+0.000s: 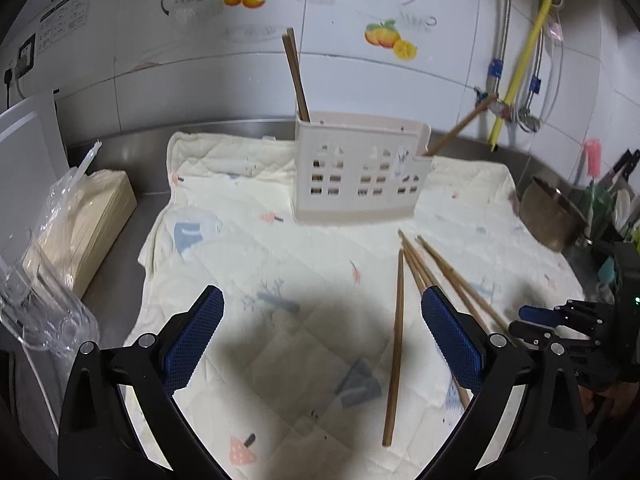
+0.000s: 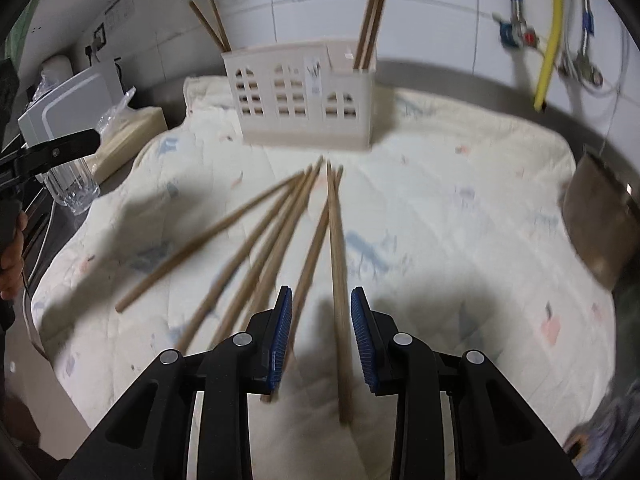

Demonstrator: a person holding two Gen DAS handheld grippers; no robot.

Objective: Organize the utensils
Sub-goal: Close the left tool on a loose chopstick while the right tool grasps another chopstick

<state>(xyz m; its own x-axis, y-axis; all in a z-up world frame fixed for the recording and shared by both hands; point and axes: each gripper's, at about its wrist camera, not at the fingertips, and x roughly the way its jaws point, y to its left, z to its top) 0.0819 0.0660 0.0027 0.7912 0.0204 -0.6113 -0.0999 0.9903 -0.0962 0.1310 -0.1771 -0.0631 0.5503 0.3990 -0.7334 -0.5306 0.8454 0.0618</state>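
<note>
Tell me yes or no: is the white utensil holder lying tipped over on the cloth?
No, the white utensil holder stands upright on the cloth.

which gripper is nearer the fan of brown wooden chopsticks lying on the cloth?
Right. The right gripper hangs over the chopsticks, one lying between its open pads. The left gripper sits off to their left, wide open.

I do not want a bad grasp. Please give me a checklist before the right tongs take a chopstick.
1. Right tongs empty, pads apart: ok.
2. One chopstick lies between the pads: ok.
3. Neighbouring chopstick clear of the left pad: not ok, it runs under it.
4. Utensil holder upright on the cloth: ok.
5. Left tongs wide open, holding nothing: ok.
6. Picture sharp enough to judge height: cannot tell, blurred.
</note>
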